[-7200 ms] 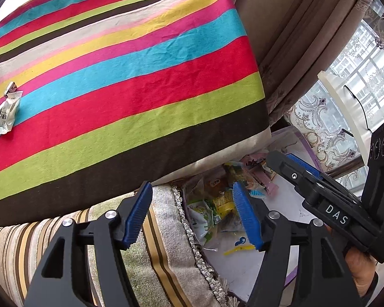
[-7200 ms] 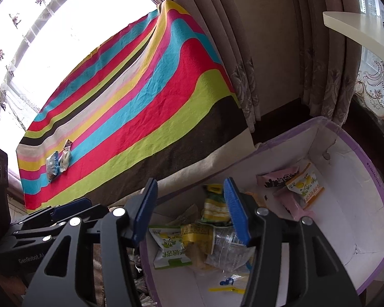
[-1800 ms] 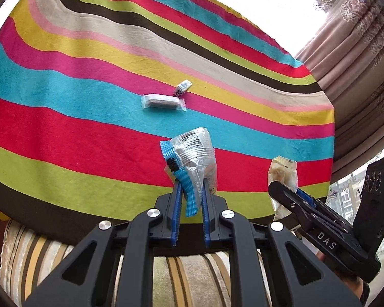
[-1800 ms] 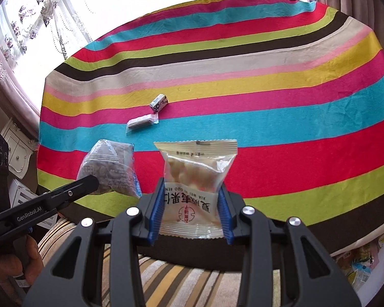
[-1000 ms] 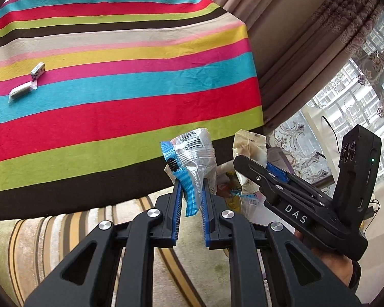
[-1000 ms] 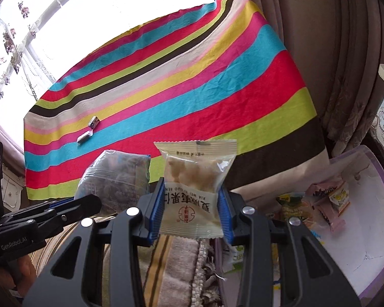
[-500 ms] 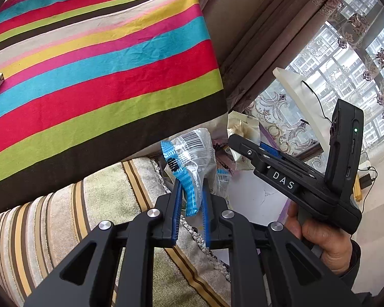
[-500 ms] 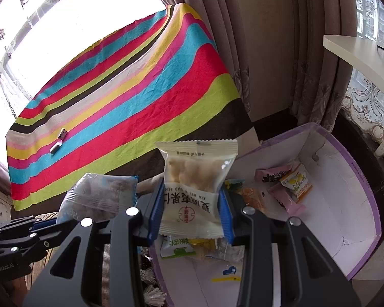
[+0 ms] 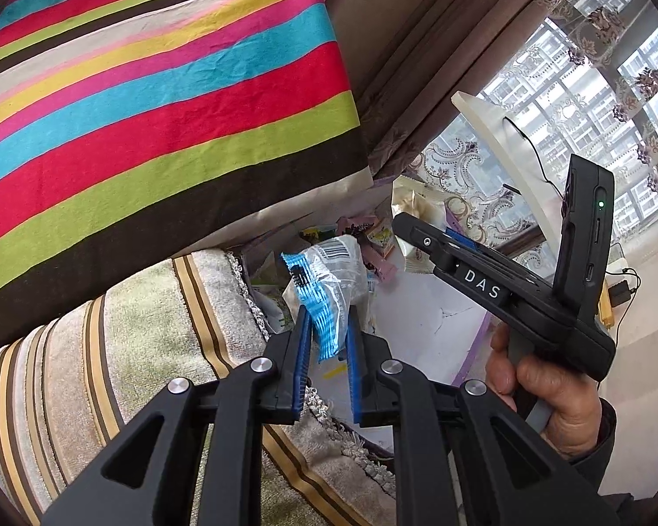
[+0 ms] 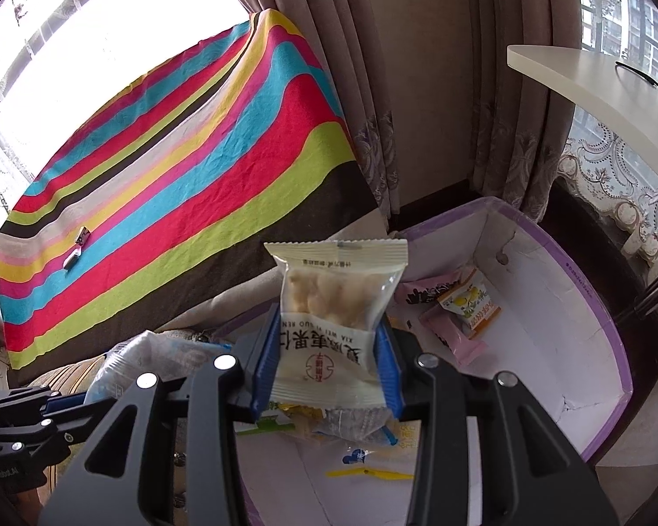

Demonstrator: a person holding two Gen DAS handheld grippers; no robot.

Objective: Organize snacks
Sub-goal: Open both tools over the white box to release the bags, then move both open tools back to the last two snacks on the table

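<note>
My left gripper (image 9: 327, 335) is shut on the lower end of a clear-and-blue snack packet (image 9: 335, 278), held above the near edge of a white box with a purple rim (image 10: 594, 307). My right gripper (image 10: 329, 350) is shut on a cream packet of pale snacks (image 10: 340, 298), held upright over the same box. In the left wrist view the right gripper (image 9: 419, 236) sits to the right, with a hand (image 9: 544, 388) on its handle. Inside the box lie pink packets (image 10: 454, 339), a yellow-orange packet (image 10: 471, 302) and more wrappers hidden under my fingers.
A table under a bright striped cloth (image 10: 175, 153) stands to the left, with two small snacks (image 10: 76, 247) lying on it. A striped fringed cushion (image 9: 131, 350) borders the box. Brown curtains (image 10: 416, 87) and a white shelf (image 10: 592, 83) stand behind.
Both grippers have swung right, away from the striped table and over the box, each still holding its packet. In the last half second they barely moved.
</note>
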